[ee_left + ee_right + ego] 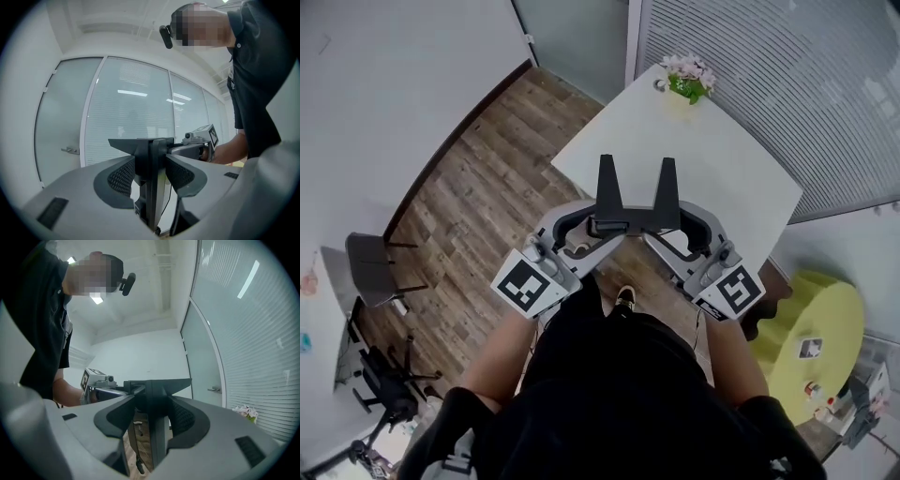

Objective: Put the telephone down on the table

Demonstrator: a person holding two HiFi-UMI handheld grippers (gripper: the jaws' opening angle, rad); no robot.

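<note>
The telephone (pixel 610 192) is being gripped from both sides, by the left gripper (pixel 151 176) and the right gripper (pixel 151 417), their jaws set wide and pressing on it, near the worktop's (pixel 722 169) edge. The carrying step is judged in hand. Next, it is to be moved over the worktop, lowered and released.

A: How many grippers?
B: Two: the left gripper (pixel 151 171) and the right gripper (pixel 152 416).
A: Telephones?
B: One telephone (pixel 633 211).
A: Benches?
B: Two: a white bench (pixel 722 178) and a yellow round bench (pixel 825 309).
A: Flowers?
B: One flower pot (pixel 687 82).
A: Chairs?
B: Two: a grey chair (pixel 370 267) and a black office chair (pixel 389 380).
A: People?
B: One person (pixel 619 394).
</note>
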